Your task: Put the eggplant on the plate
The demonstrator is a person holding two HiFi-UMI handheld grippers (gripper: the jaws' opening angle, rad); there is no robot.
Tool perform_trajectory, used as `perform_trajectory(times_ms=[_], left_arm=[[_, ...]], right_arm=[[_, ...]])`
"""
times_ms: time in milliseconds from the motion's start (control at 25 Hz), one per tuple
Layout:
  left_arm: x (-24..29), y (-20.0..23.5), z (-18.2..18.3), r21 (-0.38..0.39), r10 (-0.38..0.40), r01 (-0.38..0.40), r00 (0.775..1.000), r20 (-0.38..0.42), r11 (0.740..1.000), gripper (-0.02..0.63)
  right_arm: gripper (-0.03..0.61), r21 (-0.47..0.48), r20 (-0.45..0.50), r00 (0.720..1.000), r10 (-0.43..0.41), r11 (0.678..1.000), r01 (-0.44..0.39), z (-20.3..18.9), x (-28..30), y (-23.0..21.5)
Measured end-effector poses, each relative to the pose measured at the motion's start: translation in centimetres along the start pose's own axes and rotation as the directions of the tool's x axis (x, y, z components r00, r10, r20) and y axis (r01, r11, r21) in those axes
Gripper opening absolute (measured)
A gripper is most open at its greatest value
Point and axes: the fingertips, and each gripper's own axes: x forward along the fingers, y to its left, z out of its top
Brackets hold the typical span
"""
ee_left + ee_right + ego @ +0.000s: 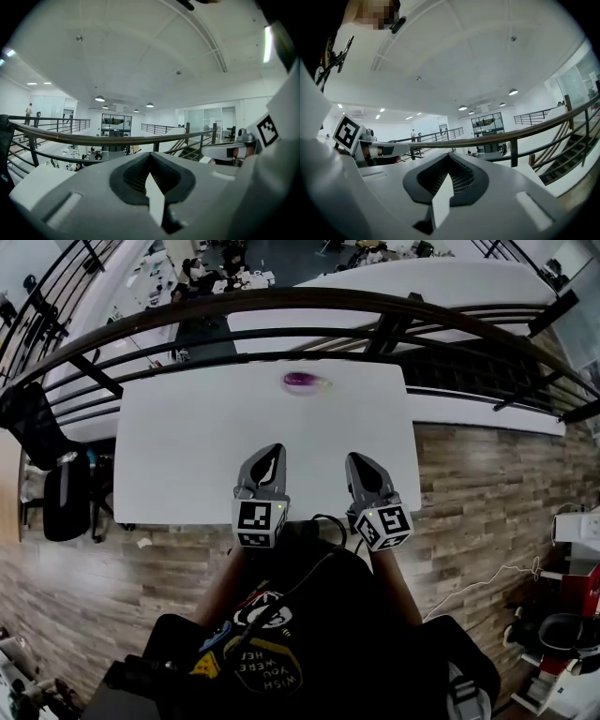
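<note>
Holding both tools close in front of my operator's chest, I see the left gripper and the right gripper side by side over the near edge of the white table. Both point towards 12 o'clock and a little towards each other at the tips, with a bare forearm running back from each marker cube to the torso. In the left gripper view the left gripper looks out nearly level over the railing into the hall, and its jaws are pressed together with nothing between them. The right gripper shows the same in its own view: jaws closed, empty. The only readable writing is the print on the dark shirt, upside down to me: "WISH YOU WERE HE", with the rest cut off. The cubes carry black-and-white square patterns only. The purple eggplant lies at the far edge of the table, at 12 o'clock from the gap between the two grippers and well apart from both. It seems to rest in a small pale plate, though that is too small for me to be sure.
</note>
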Motion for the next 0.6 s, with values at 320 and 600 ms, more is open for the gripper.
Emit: perform_trajectory(times_ms=[320,600], left_arm=[[0.16,-0.22,-0.58,0.011,-0.011,0.011,1.000,-0.023,1.000,0.006],[0.71,-0.52,-0.21,0.016,-0.024,0.024,0.999,-0.023,1.000,0.005]], right_arm=[[0.002,0.001,-0.020,1.000,-0.001,1.000,0.001,-0.44,0.33,-0.16],[0.002,-0.005,-0.024,1.000,-0.004,1.000,0.004,-0.28,0.39,-0.50]])
